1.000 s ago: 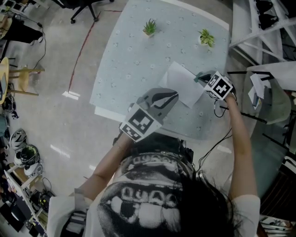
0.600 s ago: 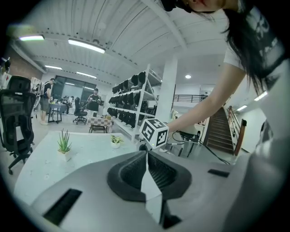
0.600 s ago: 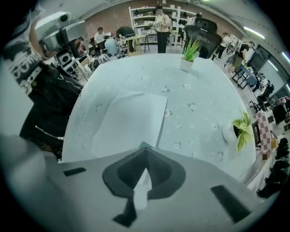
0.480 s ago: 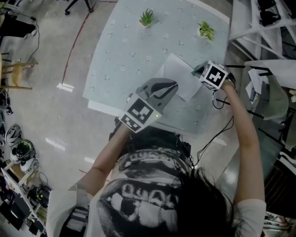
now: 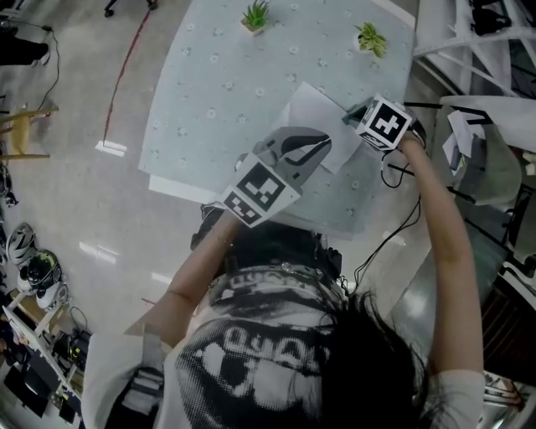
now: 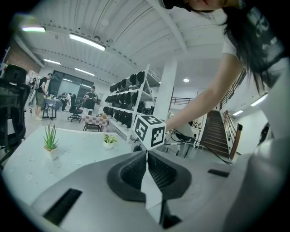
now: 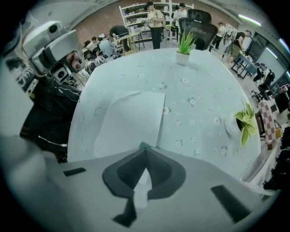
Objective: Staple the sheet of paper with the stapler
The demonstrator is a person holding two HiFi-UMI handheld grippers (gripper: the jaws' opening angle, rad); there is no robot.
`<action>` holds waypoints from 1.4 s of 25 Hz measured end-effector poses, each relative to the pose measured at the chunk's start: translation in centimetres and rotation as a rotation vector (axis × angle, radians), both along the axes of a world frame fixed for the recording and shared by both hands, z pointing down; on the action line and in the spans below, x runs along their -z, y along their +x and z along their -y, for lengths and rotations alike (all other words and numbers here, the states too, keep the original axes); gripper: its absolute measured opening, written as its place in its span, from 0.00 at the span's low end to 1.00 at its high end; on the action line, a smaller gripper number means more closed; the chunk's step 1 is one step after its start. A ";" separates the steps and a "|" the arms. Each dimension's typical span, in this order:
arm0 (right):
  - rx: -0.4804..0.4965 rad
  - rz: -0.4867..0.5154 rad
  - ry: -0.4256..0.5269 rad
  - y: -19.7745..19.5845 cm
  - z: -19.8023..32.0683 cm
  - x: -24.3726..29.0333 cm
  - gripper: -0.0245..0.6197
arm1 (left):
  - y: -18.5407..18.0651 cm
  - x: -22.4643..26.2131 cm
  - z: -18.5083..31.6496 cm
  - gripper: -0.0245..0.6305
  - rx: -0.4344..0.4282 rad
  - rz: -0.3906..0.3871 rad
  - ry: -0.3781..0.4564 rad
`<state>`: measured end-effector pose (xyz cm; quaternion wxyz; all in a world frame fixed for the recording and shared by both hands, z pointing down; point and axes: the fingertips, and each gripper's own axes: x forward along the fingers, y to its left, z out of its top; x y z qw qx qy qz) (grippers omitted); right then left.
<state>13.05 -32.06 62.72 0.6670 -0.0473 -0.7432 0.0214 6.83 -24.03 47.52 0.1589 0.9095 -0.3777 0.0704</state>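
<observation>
Stapling seemed under way. The right gripper point(image 7: 144, 150), jaws clenched shut and empty, pointed down at a small dark-green stapler point(image 5: 351, 113). The stapler sat at the far right corner of the thin, flat white paper sheet point(image 5: 311, 109) on a pale flower-dotted table point(image 5: 218, 84). The grey left gripper point(image 5: 311, 144), also closed with nothing visibly pinched, hung over the sheet. Next would likely come a firm downward press.

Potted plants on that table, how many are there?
2. The left potted plant stands by the table's far edge; the right potted plant sits near its far right corner. None seems hidden.
</observation>
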 end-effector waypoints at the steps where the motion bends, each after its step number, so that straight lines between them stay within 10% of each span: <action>1: -0.006 0.000 -0.002 0.0 0.0 0.0 0.05 | 0.2 0.0 0.1 0.06 -0.004 0.000 -0.001; 24: 0.013 -0.097 0.053 0.0 -0.2 -0.5 0.05 | -1.5 0.0 0.0 0.06 0.057 0.001 -0.006; 35: -0.060 0.015 0.071 0.3 -0.1 -0.3 0.05 | -3.9 0.4 -1.6 0.06 0.096 0.038 -0.003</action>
